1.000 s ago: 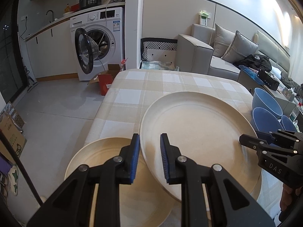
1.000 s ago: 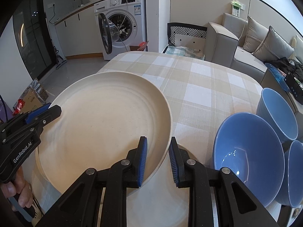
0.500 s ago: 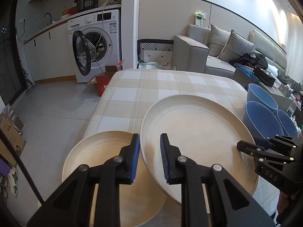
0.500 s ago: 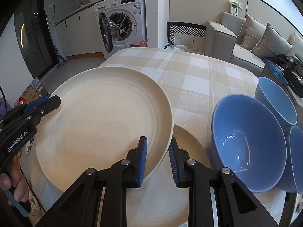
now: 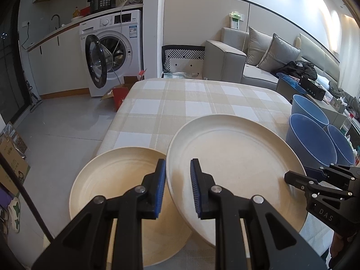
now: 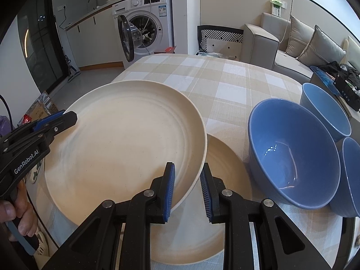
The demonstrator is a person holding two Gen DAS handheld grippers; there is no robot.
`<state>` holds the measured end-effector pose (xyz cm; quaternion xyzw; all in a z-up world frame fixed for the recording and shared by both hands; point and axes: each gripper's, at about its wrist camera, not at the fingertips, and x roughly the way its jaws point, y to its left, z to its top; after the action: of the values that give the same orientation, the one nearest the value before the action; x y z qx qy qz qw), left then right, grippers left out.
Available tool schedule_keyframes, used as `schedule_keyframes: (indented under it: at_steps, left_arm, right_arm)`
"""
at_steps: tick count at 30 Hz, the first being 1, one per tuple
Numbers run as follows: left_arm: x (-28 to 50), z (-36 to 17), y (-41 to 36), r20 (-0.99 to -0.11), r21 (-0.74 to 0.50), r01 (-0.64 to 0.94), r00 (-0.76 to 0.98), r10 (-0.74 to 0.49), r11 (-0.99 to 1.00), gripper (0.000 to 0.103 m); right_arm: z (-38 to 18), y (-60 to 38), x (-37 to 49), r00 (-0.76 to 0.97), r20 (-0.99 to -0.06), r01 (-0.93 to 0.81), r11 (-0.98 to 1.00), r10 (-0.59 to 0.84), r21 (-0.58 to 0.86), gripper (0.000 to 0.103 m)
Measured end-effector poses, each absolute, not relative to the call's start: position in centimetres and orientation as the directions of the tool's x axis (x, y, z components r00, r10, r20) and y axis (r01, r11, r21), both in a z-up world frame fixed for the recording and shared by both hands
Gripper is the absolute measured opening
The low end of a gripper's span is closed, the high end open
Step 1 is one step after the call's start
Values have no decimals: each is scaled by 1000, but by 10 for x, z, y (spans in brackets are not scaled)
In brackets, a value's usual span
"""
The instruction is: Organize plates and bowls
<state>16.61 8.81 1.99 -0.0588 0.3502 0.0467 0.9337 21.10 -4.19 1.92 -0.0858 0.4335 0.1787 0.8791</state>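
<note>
A cream plate (image 5: 231, 157) hangs tilted over the checked table (image 5: 202, 99), held from both sides. My left gripper (image 5: 177, 173) is shut on its left rim. My right gripper (image 6: 187, 175) is shut on the opposite rim of that plate (image 6: 126, 146). Beneath it a second cream plate (image 5: 112, 180) lies flat near the table's front edge, partly covered, and it shows again below the right gripper as the lower plate (image 6: 225, 168). Each gripper appears in the other's view: the right gripper (image 5: 292, 178) and the left gripper (image 6: 67, 117).
Three blue bowls stand close together at the table's right side: a near bowl (image 6: 292, 157), a far bowl (image 6: 326, 110) and a third bowl (image 6: 353, 168). Beyond the table are a washing machine (image 5: 112, 51) with its door open and a grey sofa (image 5: 247, 63).
The held plate has shifted over the lower plate, which now shows under its right edge in the right wrist view. Both grippers keep their hold.
</note>
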Motion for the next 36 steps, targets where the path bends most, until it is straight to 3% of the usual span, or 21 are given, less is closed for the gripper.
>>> schedule_keyframes:
  at_steps: [36]
  left_arm:
    - [159,-11,56,-690,-51,-54,723,3,997,20]
  right_arm:
    - [-15,-73,183,580,-799,-331,942,160,-52,23]
